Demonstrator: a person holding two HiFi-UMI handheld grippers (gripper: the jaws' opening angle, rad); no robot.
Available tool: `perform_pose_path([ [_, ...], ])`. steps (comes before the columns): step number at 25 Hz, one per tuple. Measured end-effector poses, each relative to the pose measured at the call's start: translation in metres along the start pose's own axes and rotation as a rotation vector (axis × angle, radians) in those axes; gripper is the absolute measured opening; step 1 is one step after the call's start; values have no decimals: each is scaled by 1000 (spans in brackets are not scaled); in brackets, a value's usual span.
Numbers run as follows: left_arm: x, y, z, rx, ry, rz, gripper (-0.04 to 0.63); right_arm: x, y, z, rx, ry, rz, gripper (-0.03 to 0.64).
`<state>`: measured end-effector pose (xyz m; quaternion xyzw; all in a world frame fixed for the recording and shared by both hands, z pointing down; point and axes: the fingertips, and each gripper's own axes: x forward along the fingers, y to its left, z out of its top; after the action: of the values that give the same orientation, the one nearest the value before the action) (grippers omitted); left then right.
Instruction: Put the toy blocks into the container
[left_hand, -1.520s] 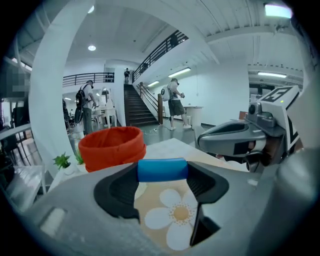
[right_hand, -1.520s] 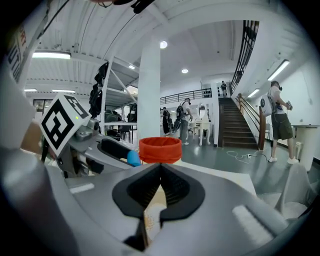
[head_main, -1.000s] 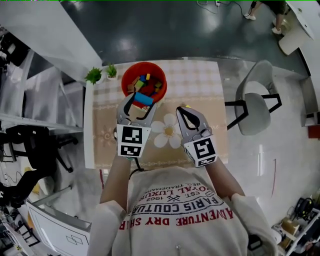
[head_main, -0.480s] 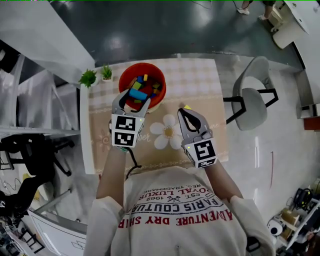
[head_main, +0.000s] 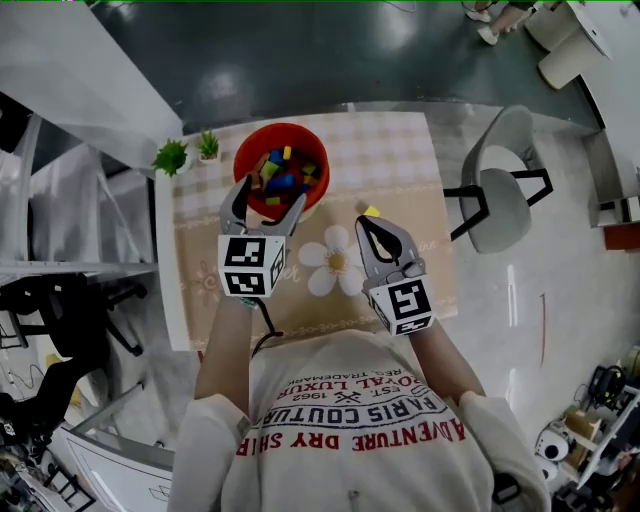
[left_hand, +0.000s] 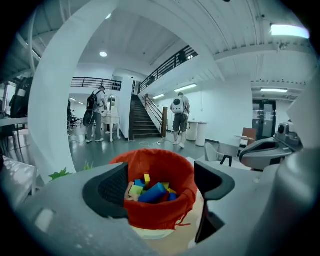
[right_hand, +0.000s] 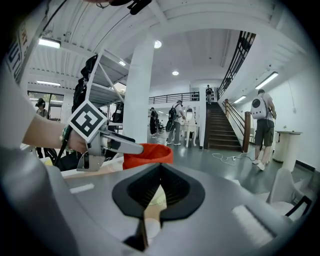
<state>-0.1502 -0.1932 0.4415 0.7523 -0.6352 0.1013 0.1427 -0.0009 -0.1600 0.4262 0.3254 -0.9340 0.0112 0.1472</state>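
As left gripper (head_main: 268, 200), jaws just opened and empty, faces container (head_main: 244, 165): drop seemingly done; next, right gripper (head_main: 362, 222), pressed together, must open for yellow block (head_main: 371, 211).

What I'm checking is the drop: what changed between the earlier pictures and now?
The left gripper edged toward the bucket. Its jaws have just been opening, and the blue block dropped from them among the blocks inside. Unchanged: right gripper shut, yellow block on the table.
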Motion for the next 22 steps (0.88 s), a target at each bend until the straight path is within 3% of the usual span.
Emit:
perform_pose_path([
  [6,3,-52,15,13,-56,-135,411,-17,-14,-9,21,3,-49,2],
  [10,7,-78,17,112,-52,-129,411,-33,-31,-16,39,12,-88,2],
  [12,10,-98,13,119,-45,-166,411,-41,-41,-22,55,18,-111,2],
  [18,31,-176,-27,191,67,-369,410,-62,-66,-44,99,50,-175,2],
  [22,58,-198,-57,193,158,-421,408,-74,-83,-58,121,75,-196,2],
])
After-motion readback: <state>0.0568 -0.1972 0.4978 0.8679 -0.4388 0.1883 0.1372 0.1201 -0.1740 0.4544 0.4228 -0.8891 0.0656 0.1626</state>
